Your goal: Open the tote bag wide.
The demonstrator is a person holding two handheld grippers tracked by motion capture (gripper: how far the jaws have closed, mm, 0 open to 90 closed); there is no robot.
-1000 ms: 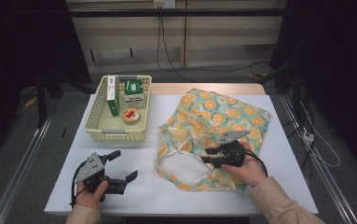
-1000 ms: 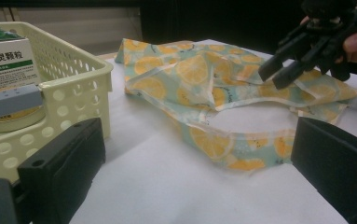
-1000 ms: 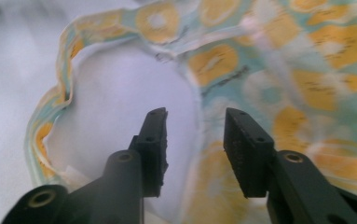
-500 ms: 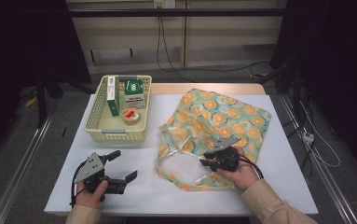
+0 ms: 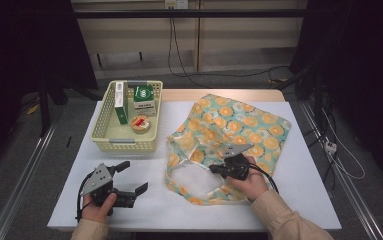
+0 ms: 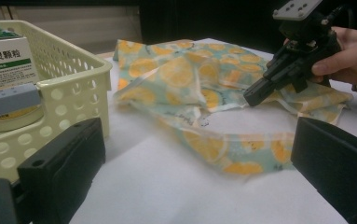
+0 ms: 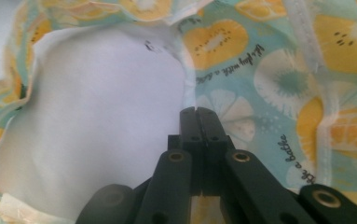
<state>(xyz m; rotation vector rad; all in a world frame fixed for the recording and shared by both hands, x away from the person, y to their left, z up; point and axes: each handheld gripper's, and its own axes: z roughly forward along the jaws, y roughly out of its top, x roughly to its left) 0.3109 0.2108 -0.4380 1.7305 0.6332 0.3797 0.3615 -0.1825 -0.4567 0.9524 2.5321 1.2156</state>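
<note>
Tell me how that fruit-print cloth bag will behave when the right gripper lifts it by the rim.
The fruit-print bag lies flat and wrinkled, so it will probably droop and fold, not keep shape. It looks thin and empty, likely light. With the right gripper shut at its rim, the far end may drag along the table.

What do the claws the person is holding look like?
Both are black with two chunky jaws. The left claw and right claw each carry a grey three-cornered plate on top and trail a black cable. The person's sleeves are beige.
</note>
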